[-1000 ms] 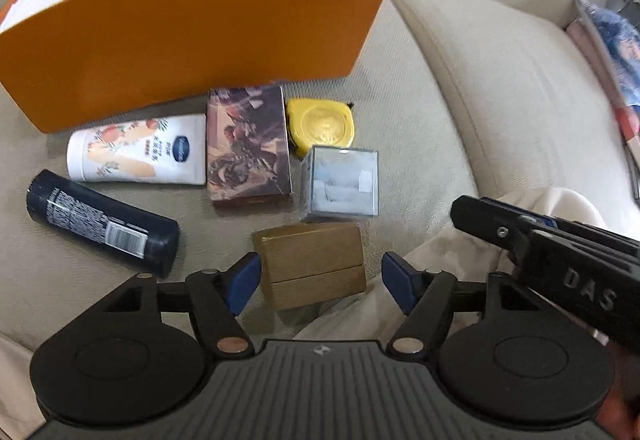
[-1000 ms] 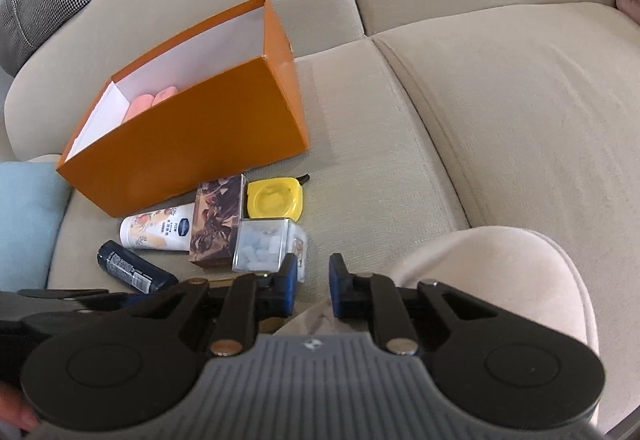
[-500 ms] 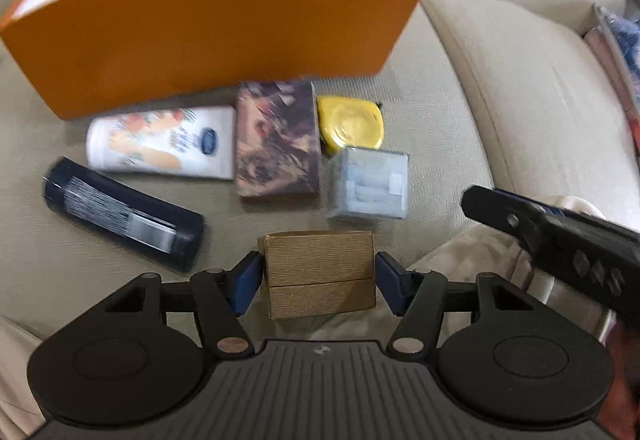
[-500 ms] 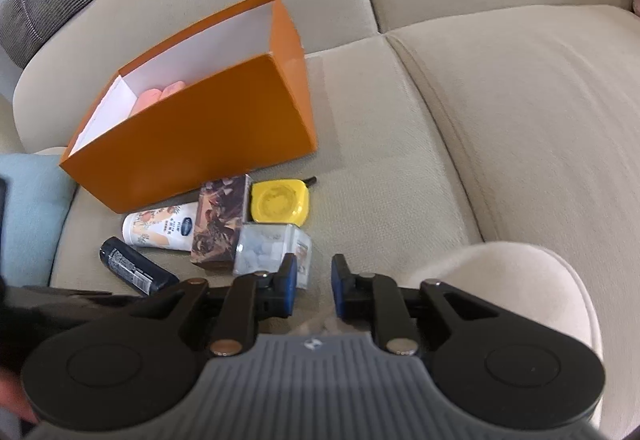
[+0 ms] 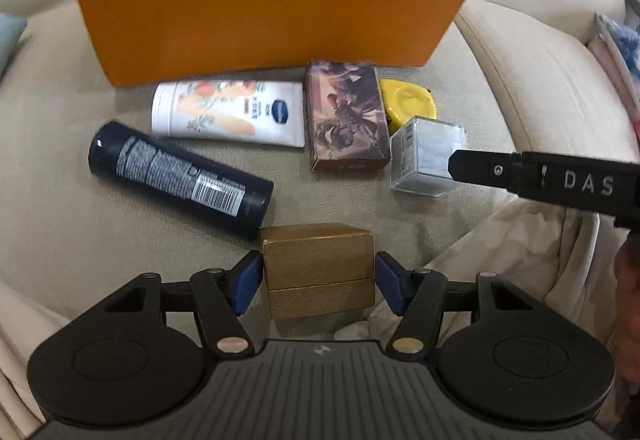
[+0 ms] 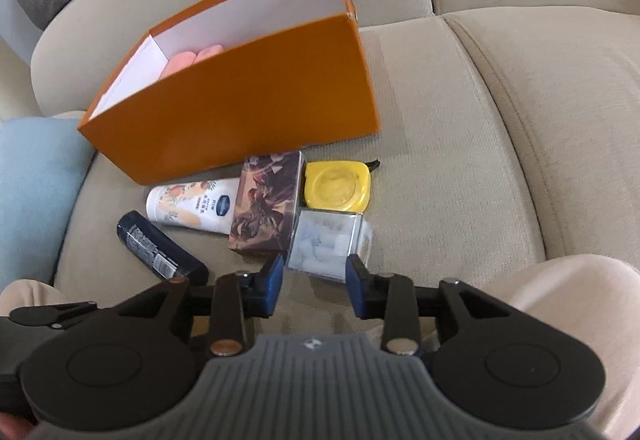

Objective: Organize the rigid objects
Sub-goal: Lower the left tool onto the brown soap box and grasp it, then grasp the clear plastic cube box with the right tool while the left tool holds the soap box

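Two grippers are working over the sofa cushion [image 6: 460, 144]. The left gripper [image 5: 318, 282] is squeezing the gold box [image 5: 318, 270] between its pads. The right gripper [image 6: 314, 282], its jaws just opening and gripping nothing, is hovering at six o'clock of the clear cube [image 6: 326, 240]. Toward twelve o'clock the orange box [image 6: 240, 108] is standing open.
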### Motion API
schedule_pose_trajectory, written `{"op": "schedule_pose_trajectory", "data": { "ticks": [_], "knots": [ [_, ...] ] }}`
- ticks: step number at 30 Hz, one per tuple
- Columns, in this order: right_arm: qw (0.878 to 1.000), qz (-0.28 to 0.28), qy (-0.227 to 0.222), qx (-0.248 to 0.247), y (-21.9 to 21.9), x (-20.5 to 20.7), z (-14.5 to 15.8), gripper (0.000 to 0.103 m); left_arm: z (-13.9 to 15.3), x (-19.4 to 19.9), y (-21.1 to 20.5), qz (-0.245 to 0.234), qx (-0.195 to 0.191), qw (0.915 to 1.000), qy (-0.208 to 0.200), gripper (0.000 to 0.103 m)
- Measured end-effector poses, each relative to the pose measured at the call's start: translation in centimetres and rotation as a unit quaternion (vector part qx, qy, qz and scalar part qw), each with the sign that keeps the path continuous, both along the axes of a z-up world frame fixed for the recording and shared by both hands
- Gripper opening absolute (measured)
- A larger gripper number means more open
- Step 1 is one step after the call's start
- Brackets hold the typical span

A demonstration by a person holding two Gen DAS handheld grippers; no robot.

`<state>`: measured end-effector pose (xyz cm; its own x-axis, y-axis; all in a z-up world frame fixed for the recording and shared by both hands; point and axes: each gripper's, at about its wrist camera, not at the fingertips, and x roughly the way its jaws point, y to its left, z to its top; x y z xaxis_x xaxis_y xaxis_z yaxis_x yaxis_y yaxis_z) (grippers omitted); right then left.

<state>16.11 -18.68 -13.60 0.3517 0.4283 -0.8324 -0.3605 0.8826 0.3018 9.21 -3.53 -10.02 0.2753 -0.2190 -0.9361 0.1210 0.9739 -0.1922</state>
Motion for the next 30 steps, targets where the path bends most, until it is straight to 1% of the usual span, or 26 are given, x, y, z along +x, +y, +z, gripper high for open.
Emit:
{"op": "schedule_pose_trajectory", "data": {
  "ticks": [1,2,5,8,11,12,15,19,23,26,30],
  "knots": [
    [1.000,0.001,0.000,-0.005,0.1,0.0,-0.1,0.037,-0.1,0.1,0.2,0.004,-0.005,0.9999,0.013,0.075],
    [1.000,0.001,0.000,-0.010,0.2,0.0,-0.1,0.037,-0.4,0.0,0.4,0.007,-0.013,0.9995,0.027,0.076],
    [1.000,0.001,-0.004,-0.022,0.4,-0.3,-0.2,0.038,-1.2,-0.2,1.0,0.019,-0.030,0.9982,0.047,0.078],
    [1.000,-0.001,-0.008,-0.029,0.4,-0.6,-0.1,0.038,-1.6,-0.6,1.3,0.023,-0.037,0.9966,0.071,0.079],
    [0.999,0.000,-0.013,-0.034,0.4,-0.9,0.1,0.040,-1.7,-0.9,1.3,0.021,-0.034,0.9958,0.082,0.079],
    [0.999,0.001,-0.014,-0.035,0.4,-1.0,0.2,0.040,-1.5,-1.0,1.4,0.021,-0.033,0.9957,0.084,0.080],
    [0.999,0.001,-0.018,-0.037,0.4,-1.2,0.4,0.041,-1.0,-1.2,1.4,0.020,-0.018,0.9961,0.084,0.087],
    [0.999,-0.001,-0.021,-0.038,0.4,-1.3,0.5,0.042,-0.3,-1.6,0.4,0.002,0.013,0.9959,0.089,0.089],
    [0.999,-0.001,-0.024,-0.040,0.4,-1.4,0.6,0.042,-0.2,-1.5,-0.3,-0.007,0.017,0.9966,0.081,0.090],
    [0.999,-0.001,-0.025,-0.040,0.4,-1.5,0.6,0.042,-0.6,-1.3,-0.6,-0.002,0.026,0.9965,0.079,0.090],
    [0.999,-0.001,-0.024,-0.037,0.4,-1.5,0.7,0.043,-1.0,-0.6,-0.4,0.018,0.033,0.9959,0.083,0.090]
  ]
}}
